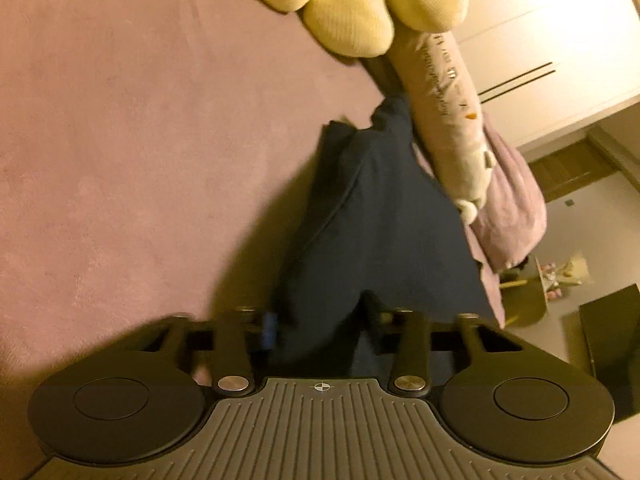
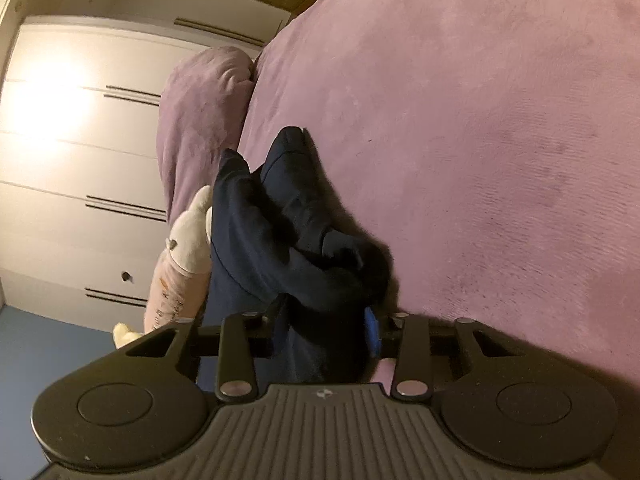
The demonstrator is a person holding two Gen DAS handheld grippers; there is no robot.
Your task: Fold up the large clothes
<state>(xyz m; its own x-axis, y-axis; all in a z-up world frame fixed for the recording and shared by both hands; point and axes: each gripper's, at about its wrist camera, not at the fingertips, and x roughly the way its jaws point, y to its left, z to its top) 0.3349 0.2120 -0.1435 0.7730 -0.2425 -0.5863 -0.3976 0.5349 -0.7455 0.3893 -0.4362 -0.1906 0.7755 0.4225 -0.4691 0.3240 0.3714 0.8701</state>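
Note:
A dark navy garment (image 1: 380, 224) lies bunched on the pink bedspread (image 1: 140, 140). My left gripper (image 1: 320, 332) is shut on the garment's near edge, cloth filling the space between its fingers. In the right wrist view the same navy garment (image 2: 276, 240) is folded over in thick rolls, and my right gripper (image 2: 326, 332) is shut on it, one blue pad (image 2: 372, 330) showing beside the cloth. The fingertips of both grippers are hidden by fabric.
A long pink plush pillow (image 1: 452, 108) and a yellow plush (image 1: 348, 4) lie beside the garment. A lilac blanket (image 2: 200, 120) hangs at the bed edge. White wardrobe doors (image 2: 72, 140) stand behind. The bedspread (image 2: 480, 120) stretches to the right.

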